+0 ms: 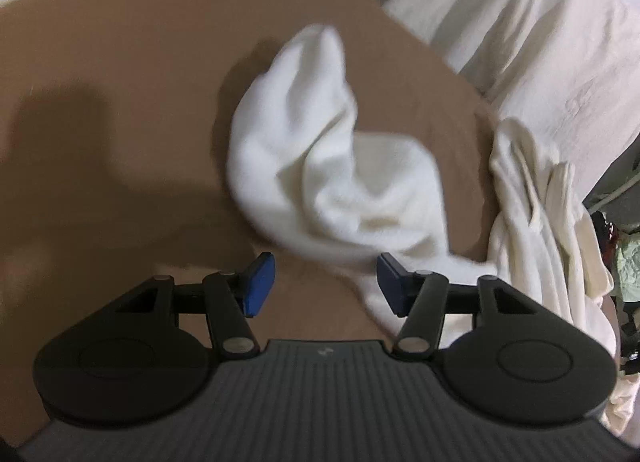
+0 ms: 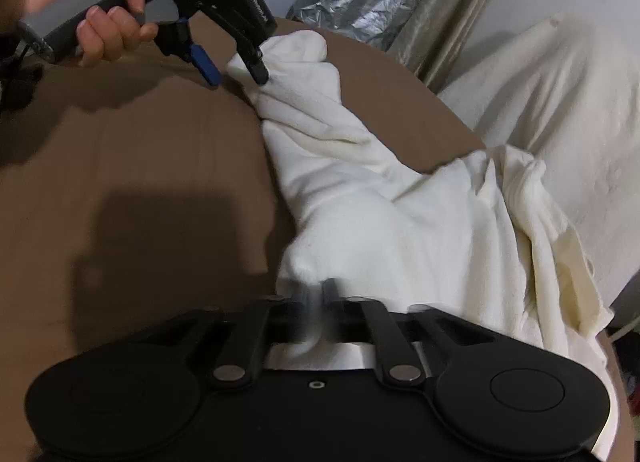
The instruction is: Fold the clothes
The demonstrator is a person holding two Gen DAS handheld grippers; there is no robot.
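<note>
The crumpled white fleece garment (image 1: 320,166) lies mid-frame on the brown counter (image 1: 120,74). The left gripper (image 1: 326,282) shows blue-padded fingers apart, holding nothing. Only the right wrist view shows the right gripper (image 2: 316,298), fingers clamped on the garment's near edge, and a hand (image 2: 100,2) at upper left.

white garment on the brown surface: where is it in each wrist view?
Left wrist: white garment fills the centre, bunched, its near end reaching the left gripper, jaws apart.
Right wrist: it runs from bottom centre, at the right gripper, to upper left.
Shared landmark: the cream pile at the right.
</note>
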